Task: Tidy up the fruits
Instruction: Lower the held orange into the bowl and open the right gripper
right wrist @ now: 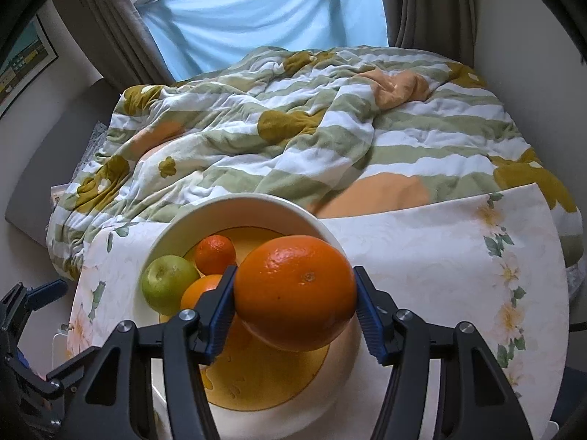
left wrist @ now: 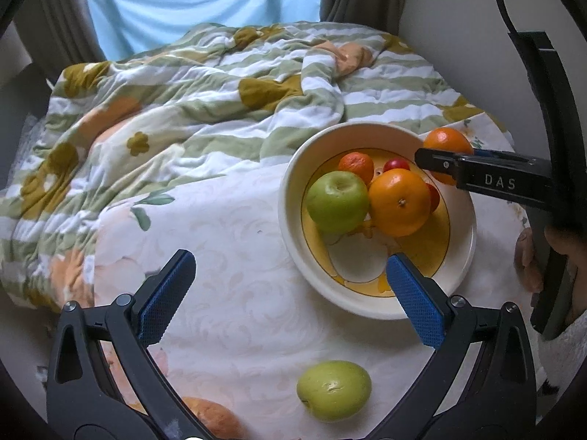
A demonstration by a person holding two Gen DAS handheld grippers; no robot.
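A cream bowl [left wrist: 466, 256] with a yellow inside holds a green apple [left wrist: 337, 201], a large orange [left wrist: 400, 201], a small mandarin [left wrist: 356, 167] and small red fruits [left wrist: 396, 164]. My right gripper [right wrist: 295, 306] is shut on a big orange [right wrist: 295, 293] and holds it above the bowl [right wrist: 227, 209]; in the left wrist view it [left wrist: 425, 159] reaches in from the right with that orange [left wrist: 447, 139]. My left gripper [left wrist: 290, 297] is open and empty above the cloth, by the bowl's near rim. A second green apple [left wrist: 334, 390] lies on the cloth below it.
The bowl stands on a white floral tablecloth [left wrist: 227, 256]. A rumpled green-striped quilt [left wrist: 183, 110] lies behind it. A brownish fruit [left wrist: 216, 418] sits at the near edge. A wall is on the right, curtains and a window behind.
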